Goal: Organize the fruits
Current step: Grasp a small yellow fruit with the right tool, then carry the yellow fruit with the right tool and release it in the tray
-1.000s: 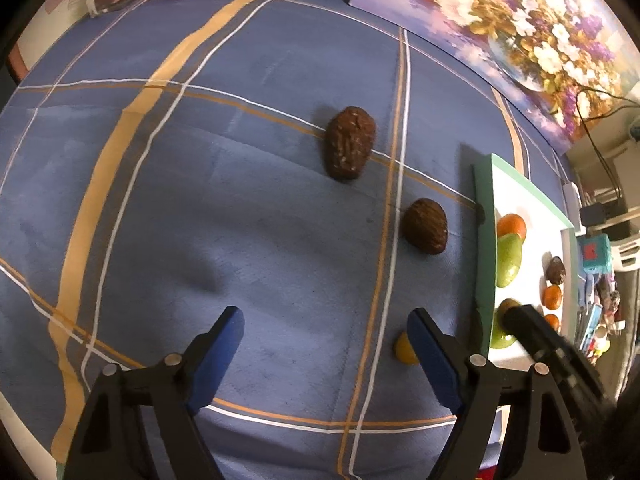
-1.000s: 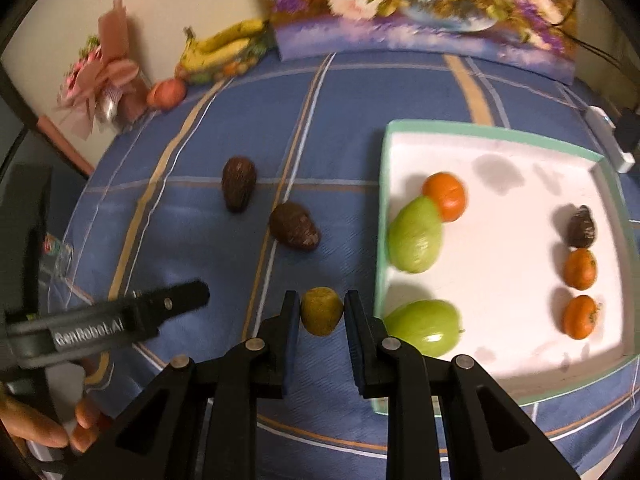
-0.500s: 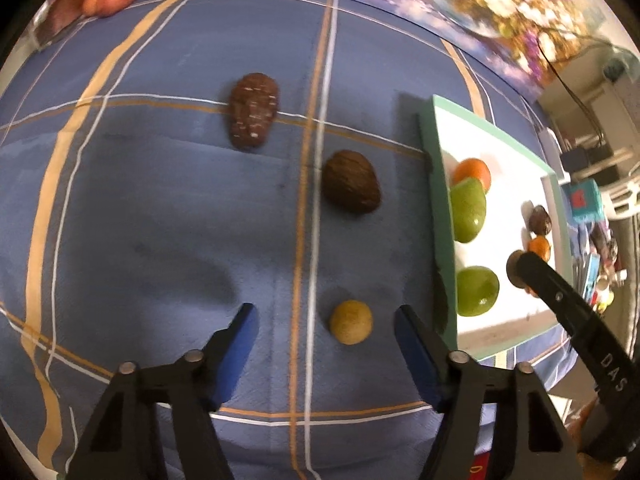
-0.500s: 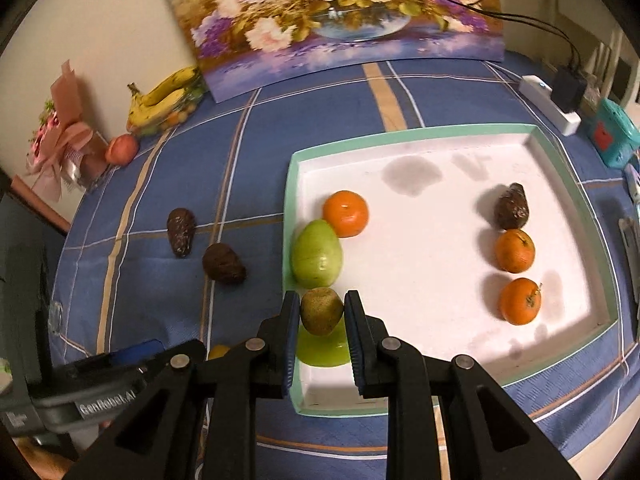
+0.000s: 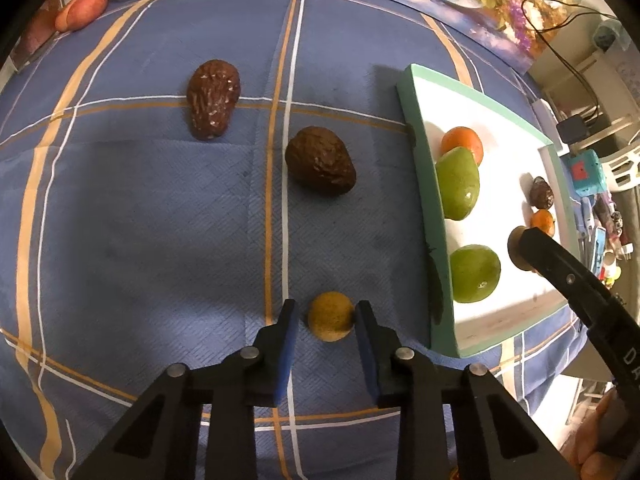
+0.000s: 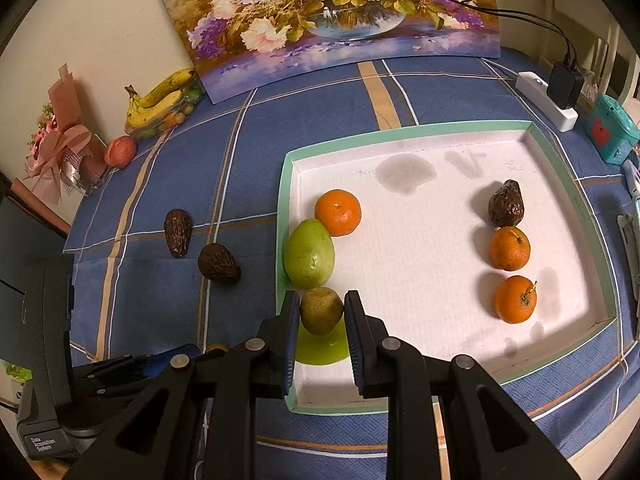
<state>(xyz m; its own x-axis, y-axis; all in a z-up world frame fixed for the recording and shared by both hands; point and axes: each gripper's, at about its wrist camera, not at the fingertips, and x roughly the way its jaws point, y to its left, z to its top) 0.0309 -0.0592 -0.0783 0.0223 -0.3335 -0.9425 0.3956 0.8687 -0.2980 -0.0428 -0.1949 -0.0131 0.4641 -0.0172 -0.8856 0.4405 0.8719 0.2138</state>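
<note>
My right gripper [image 6: 321,312] is shut on a brownish-green round fruit [image 6: 321,310] and holds it above the near-left corner of the white tray [image 6: 440,280], over a green fruit [image 6: 320,350]. The tray also holds another green fruit [image 6: 309,254], three oranges [image 6: 338,212] and a dark wrinkled fruit [image 6: 506,204]. My left gripper [image 5: 326,318] straddles a small yellow-brown round fruit [image 5: 330,316] on the blue cloth; its jaws stand close on both sides of it. Two dark brown wrinkled fruits [image 5: 320,166] [image 5: 213,98] lie further out on the cloth.
A flower painting [image 6: 332,16] leans on the back wall. Bananas [image 6: 160,100], a peach [image 6: 120,151] and a pink bouquet [image 6: 60,144] sit at the back left. A power strip [image 6: 548,100] and a teal box [image 6: 610,134] lie at the right edge.
My right gripper carried its fruit from the cloth to above the tray's near-left corner. My left gripper moved up to the yellow-brown fruit and narrowed around it.
</note>
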